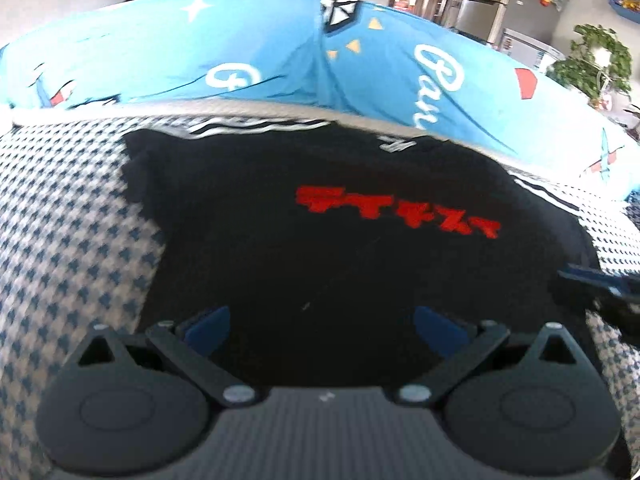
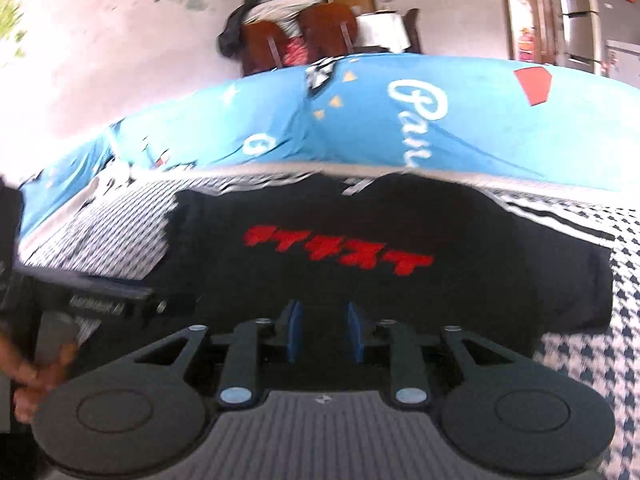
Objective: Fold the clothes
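**Both grippers hovered over the black shirt between folds**

A black shirt [image 1: 320, 240] with red lettering [image 1: 396, 212] lay spread on a houndstooth cover [image 1: 72, 240], with a blue sheet [image 1: 240, 48] beyond it. Your left gripper [image 1: 322, 326] hung above the shirt's near part, its jaws wide and empty. Your right gripper [image 2: 322, 330] hung above the near part too, its jaws narrow with nothing between them. You seemed to be between folds; next, each gripper likely needed to pinch an edge.

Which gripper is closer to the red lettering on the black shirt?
Right. The right gripper sits just short of the red lettering; the left gripper hangs farther back, leftward.
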The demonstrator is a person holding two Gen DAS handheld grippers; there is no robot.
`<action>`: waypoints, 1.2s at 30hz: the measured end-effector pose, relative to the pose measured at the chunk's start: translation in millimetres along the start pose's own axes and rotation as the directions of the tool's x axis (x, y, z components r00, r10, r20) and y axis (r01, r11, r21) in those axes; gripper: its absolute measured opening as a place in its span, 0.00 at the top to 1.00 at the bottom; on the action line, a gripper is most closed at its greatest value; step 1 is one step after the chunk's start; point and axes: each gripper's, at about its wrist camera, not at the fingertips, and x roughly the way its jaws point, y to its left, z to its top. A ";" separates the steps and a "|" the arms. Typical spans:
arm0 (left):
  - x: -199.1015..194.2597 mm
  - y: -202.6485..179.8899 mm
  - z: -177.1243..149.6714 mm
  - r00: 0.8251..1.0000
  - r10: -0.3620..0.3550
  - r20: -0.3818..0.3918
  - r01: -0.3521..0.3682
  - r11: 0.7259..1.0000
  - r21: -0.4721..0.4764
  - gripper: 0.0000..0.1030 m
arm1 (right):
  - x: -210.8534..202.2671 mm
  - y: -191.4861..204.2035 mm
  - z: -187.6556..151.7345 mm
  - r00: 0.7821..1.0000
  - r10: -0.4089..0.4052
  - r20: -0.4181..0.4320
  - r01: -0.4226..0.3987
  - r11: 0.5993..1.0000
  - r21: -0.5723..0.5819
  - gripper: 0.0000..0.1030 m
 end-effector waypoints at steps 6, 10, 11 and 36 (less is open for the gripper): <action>26.7 -8.8 18.6 1.000 0.004 -0.024 -0.003 1.000 0.031 0.00 | 25.4 -26.0 20.4 0.999 -0.031 0.023 0.030 0.999 0.040 0.74; 42.1 -7.4 26.2 0.998 0.015 -0.061 -0.013 0.999 0.034 0.00 | 42.0 -41.7 32.6 0.998 -0.052 0.042 0.049 0.996 0.077 0.74; 45.9 -6.4 27.8 0.997 0.014 -0.075 -0.012 0.999 0.030 0.00 | 46.0 -44.6 36.2 0.997 -0.056 0.050 0.052 0.995 0.079 0.74; 65.2 -11.0 25.3 0.990 -0.002 -0.143 0.005 1.000 0.018 0.00 | 168.9 -112.4 88.8 0.992 -0.079 0.102 0.075 0.996 0.038 0.44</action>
